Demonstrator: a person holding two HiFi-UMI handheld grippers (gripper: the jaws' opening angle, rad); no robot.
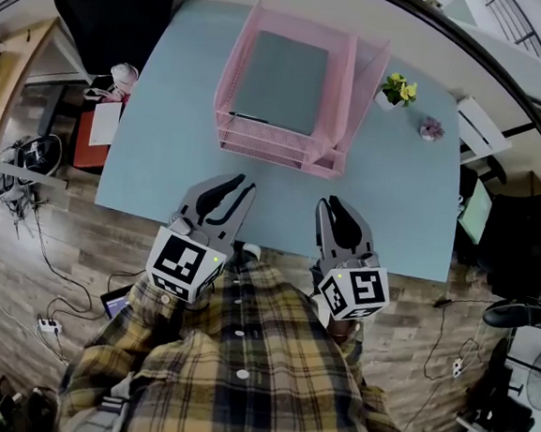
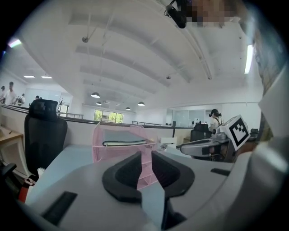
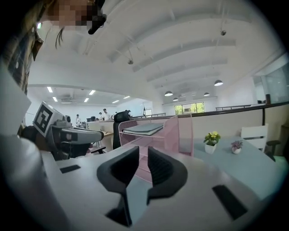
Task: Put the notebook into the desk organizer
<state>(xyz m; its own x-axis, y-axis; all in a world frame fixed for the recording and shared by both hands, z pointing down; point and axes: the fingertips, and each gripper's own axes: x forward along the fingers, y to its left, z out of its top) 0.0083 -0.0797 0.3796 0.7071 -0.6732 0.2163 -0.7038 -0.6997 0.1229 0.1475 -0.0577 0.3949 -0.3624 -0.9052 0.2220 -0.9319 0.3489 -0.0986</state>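
Notebook (image 1: 282, 80): lies flat in the top tray of the pink desk organizer (image 1: 337, 160), at 12 o'clock on the desk (image 1: 163, 154). We judge it placed.

Left gripper (image 1: 238, 187), at 7 o'clock, and right gripper (image 1: 330, 209), at 5 o'clock: jaws nearly together, nothing between them. We keep both clear of the organizer.

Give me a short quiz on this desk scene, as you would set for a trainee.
1. True or false: the notebook already lies in the pink desk organizer.
2. Pick one: what is between the jaws of the left gripper? A) the notebook B) nothing C) a cup
3. Fill in: in the head view, the yellow-flowered plant stands to the organizer's ____.

Key: 1 true; 2 B; 3 right.
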